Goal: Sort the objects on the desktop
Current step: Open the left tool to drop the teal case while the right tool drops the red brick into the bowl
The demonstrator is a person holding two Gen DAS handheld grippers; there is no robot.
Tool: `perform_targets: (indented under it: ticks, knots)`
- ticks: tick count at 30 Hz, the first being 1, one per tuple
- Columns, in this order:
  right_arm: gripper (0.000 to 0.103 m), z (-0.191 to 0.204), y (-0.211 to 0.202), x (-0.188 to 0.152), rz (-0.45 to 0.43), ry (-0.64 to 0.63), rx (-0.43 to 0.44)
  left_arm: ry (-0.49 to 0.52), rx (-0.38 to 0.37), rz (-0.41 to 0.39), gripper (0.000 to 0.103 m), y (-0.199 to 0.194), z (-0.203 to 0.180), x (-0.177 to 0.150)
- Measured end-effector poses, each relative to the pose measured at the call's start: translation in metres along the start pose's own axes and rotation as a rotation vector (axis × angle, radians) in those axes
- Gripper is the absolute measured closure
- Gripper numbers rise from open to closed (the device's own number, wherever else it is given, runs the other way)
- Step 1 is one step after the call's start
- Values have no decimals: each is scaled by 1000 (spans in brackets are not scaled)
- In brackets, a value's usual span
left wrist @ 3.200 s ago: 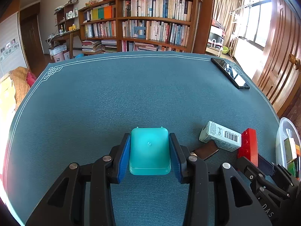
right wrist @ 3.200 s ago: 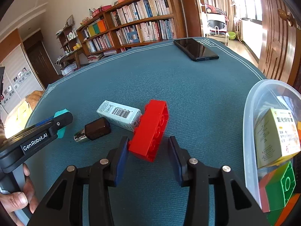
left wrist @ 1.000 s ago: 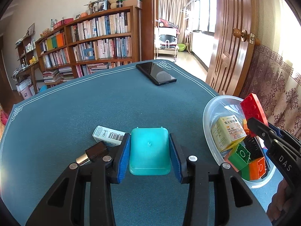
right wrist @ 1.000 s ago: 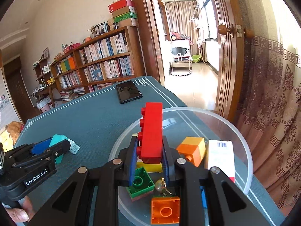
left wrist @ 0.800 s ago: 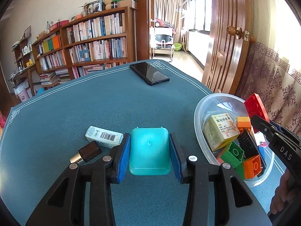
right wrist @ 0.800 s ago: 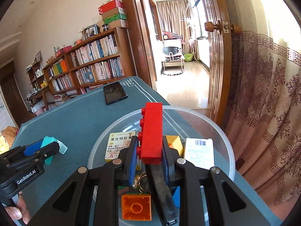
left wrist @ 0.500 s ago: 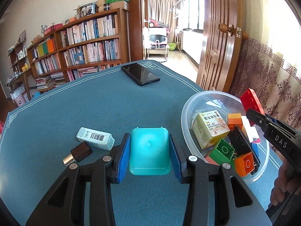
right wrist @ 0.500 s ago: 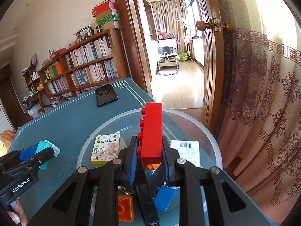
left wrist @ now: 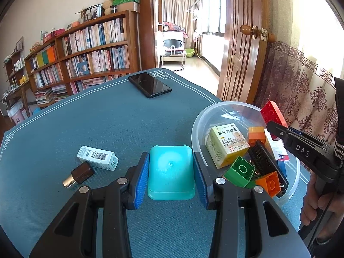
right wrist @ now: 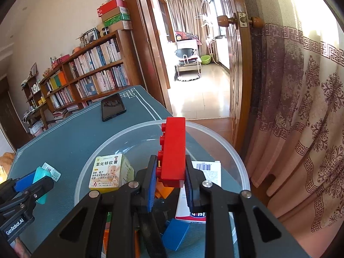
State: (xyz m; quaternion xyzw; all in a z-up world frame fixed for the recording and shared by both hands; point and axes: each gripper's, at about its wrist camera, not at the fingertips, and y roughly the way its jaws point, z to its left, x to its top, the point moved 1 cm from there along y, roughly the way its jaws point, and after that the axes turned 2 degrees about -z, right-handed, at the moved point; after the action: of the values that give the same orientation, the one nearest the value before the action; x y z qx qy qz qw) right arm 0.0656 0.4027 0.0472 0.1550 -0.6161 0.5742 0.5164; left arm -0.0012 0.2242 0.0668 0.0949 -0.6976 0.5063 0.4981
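Left wrist view is showing the table (left wrist: 90, 118), covered in a dark teal ribbed mat with a white border line, carrying everything else. On its right side a clear round plastic bowl (left wrist: 198, 120) is sitting, holding a yellow-and-white cardboard medicine box (left wrist: 226, 144), a green plastic building brick (left wrist: 239, 171), two orange plastic bricks (left wrist: 268, 182), a black comb-like piece (left wrist: 263, 159) and a white printed carton (right wrist: 209, 173). The left gripper (left wrist: 171, 173) is grasping a turquoise rounded-rectangle plastic case (left wrist: 171, 169), its blue-padded fingers (left wrist: 142, 180) pressing on both sides of the case just left of the bowl. The right gripper (right wrist: 169, 181) is hanging over the bowl with its fingers (right wrist: 151, 182) clenched on a long red plastic building brick (right wrist: 173, 148), which is standing up out of them above the bowl's contents, touching none of them as far as the views show. A person's hand (left wrist: 316, 202) is wrapping the right gripper's handle. At the far edge of the table a black smartphone (left wrist: 149, 84) is lying flat. Left of the turquoise case a small white carton with a barcode (left wrist: 97, 158) is lying on its side, and just beside it, nearer the camera, a small dark brown bottle with a metallic cap (left wrist: 79, 174) is lying tipped over.
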Motion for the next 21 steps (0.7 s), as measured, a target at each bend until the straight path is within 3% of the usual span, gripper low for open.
perform_targets:
  ticks: [13,21]
  knots:
    - [77,-8,-3,3,-9,-6,14,6,-19,11,60,1,-10,1]
    - [77,-20,0,8,-1,30,-18,32,-105,22,60,1,-35,8]
